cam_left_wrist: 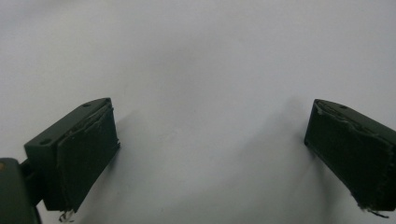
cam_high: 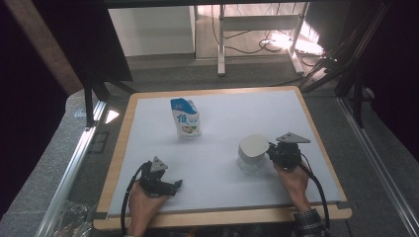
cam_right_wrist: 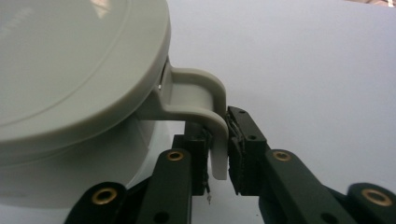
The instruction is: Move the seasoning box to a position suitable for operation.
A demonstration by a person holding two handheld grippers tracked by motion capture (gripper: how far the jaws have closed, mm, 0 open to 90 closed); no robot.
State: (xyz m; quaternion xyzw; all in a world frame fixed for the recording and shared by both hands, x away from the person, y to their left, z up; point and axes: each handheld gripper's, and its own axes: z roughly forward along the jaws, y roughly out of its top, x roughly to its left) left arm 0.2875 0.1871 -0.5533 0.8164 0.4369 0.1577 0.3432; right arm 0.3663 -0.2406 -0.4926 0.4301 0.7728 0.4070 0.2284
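A white tub with a pale grey lid (cam_high: pixel 253 147) stands on the right half of the white mat (cam_high: pixel 217 168). In the right gripper view the lid (cam_right_wrist: pixel 70 70) is large at the left, and a curved handle tab (cam_right_wrist: pixel 205 95) hooks down from its rim. My right gripper (cam_right_wrist: pixel 218 156) has the lower end of that tab between its pads, and both pads touch it. Seen from above, the right gripper (cam_high: pixel 271 149) sits at the tub's right side. My left gripper (cam_high: pixel 177 186) rests open near the mat's front left, with bare mat between its jaws (cam_left_wrist: pixel 210 140).
A blue-and-white pouch with printed characters (cam_high: pixel 186 117) stands upright at the back centre-left of the mat. The wooden table edge (cam_high: pixel 222 217) frames the mat. Beyond the far edge are dark floor, cables and a metal stand (cam_high: pixel 221 44).
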